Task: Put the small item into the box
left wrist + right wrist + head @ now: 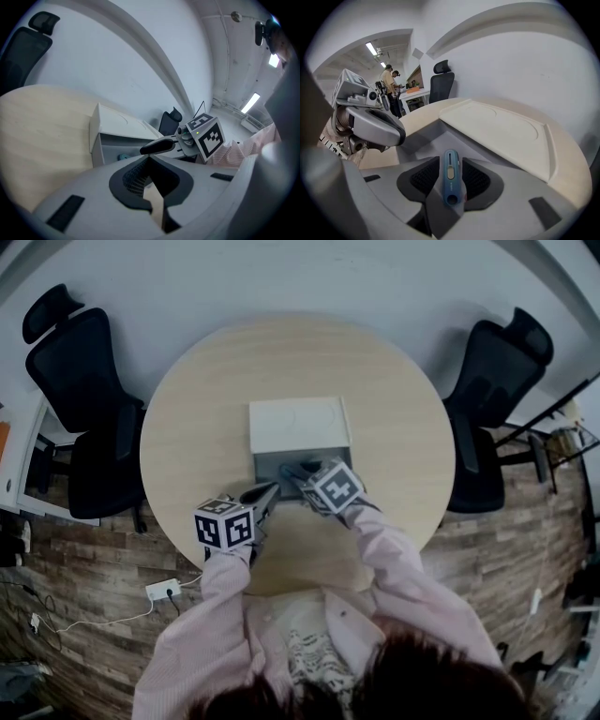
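Head view: we see the right hand-held gripper [309, 476] at the open grey compartment of the white box [298, 425] on the round table [187, 427]. The left hand-held gripper [265, 493] is just beside it.

Left gripper view: its jaws sit nearly together, clenched on nothing.

Right gripper view: the jaws are closing on the small blue cutter [451, 180], which lies lengthwise between the pads, over the box.

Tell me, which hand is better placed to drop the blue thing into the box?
Right gripper: its closing fingers have the blue item between them over the open box; the left gripper is empty.
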Demonstrator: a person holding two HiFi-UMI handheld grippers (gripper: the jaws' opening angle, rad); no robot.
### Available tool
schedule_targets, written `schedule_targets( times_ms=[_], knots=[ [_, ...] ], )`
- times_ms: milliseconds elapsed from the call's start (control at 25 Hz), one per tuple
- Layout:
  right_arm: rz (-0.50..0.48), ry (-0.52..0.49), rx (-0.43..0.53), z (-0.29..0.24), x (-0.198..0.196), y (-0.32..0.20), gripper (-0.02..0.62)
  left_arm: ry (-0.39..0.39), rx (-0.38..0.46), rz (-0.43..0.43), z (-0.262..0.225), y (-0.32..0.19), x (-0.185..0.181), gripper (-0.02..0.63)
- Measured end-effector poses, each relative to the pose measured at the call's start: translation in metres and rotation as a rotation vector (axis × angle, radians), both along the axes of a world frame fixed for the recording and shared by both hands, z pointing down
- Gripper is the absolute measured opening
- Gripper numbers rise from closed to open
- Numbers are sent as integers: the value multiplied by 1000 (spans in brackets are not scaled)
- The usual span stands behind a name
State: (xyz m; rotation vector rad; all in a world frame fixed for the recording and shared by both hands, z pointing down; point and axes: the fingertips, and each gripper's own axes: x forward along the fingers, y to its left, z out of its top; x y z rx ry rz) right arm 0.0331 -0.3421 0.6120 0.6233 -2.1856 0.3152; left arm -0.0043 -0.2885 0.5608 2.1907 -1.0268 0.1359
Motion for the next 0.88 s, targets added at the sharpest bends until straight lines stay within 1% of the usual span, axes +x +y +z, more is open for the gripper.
schedule_targets(
  times_ms=[120,200,240,360,480,680,760,880],
  knots=[
    [14,-47,0,-7,1,6,130,-10,22,3,-3,2,0,9],
    [27,-86,1,-12,1,9,126,-15,34,0,-5,3,0,9],
    [33,-103,4,-14,1,11,101,-18,40,-1,-6,3,0,9],
    [51,-141,15,-20,2,16,74,-26,60,2,-9,4,0,9],
    [71,-177,43,-25,2,18,57,-35,79,15,-11,6,3,9],
    [111,-252,57,-41,-1,22,48,-49,98,26,-13,9,3,9],
    [116,-275,75,-48,-2,25,31,-53,110,27,-15,9,3,9],
    [133,-330,87,-58,-4,32,14,-77,140,36,-19,11,4,9]
  ],
)
